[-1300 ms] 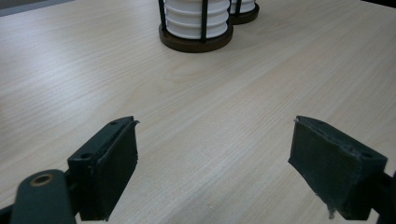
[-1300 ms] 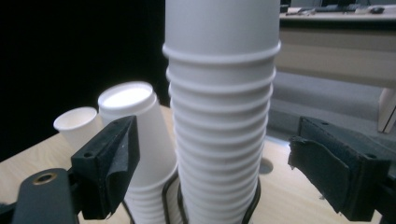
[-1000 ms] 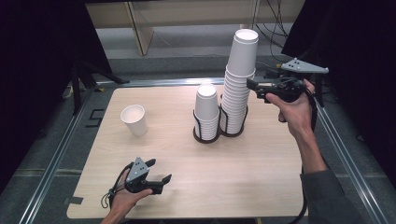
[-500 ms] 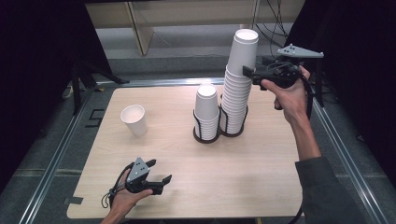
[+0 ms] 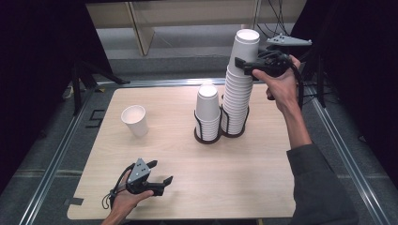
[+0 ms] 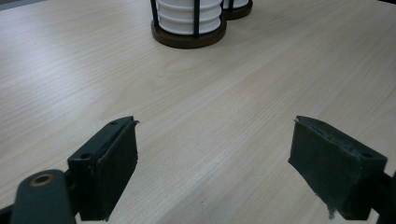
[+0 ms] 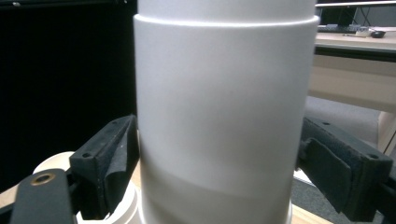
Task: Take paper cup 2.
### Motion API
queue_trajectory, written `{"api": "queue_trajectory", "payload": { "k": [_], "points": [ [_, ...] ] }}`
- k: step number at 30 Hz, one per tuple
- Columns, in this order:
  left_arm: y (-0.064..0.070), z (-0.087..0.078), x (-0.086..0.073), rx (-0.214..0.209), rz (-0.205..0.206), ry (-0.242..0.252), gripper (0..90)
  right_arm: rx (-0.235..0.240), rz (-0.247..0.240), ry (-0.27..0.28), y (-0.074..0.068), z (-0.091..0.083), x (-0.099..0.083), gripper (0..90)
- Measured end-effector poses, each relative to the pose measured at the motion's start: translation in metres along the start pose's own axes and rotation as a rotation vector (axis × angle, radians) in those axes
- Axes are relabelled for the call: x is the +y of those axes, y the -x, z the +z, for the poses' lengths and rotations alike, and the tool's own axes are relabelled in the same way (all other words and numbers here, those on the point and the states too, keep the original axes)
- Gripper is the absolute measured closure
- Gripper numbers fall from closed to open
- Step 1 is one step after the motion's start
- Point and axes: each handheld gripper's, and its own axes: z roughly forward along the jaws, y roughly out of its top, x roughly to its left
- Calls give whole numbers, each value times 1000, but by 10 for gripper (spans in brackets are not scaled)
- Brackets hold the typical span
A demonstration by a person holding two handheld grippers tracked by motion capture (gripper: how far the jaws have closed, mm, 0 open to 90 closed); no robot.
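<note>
A tall stack of white paper cups [image 5: 236,96] stands in a black wire holder at the table's back middle. A shorter stack [image 5: 208,110] stands in the holder's left ring [image 6: 188,38]. My right gripper [image 5: 244,59] is up at the tall stack's top and open, one jaw on each side of the top cup [image 7: 219,116]. The left pad [image 7: 116,163] is right against the cup's wall. One loose cup [image 5: 134,120] stands upright at the left. Low over the table's front left, my left gripper [image 5: 161,171] is open, with only bare wood between its pads [image 6: 112,168].
The wooden table [image 5: 263,187] has a metal rail along its sides. A dark stand [image 5: 77,79] is off the table's far left corner. Cables hang behind the right hand. Light wooden furniture [image 7: 355,70] stands beyond the stack.
The right hand has moved left and up from beside the tall stack to its top, so its jaws now straddle the top cup. The left gripper has stayed put.
</note>
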Motion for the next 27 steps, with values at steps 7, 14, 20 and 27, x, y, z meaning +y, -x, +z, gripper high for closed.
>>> {"api": "queue_trajectory", "payload": {
  "k": [7,14,20,27],
  "points": [
    [0,0,0,-6,3,1,145,5,10,-12,1,13,1,117],
    [0,0,0,-8,2,1,145,7,17,-19,2,18,1,132],
    [0,1,0,-14,3,-2,145,4,6,14,0,13,7,148],
    [0,0,0,-11,6,-2,145,-20,1,53,-4,0,26,151]
  ]
}}
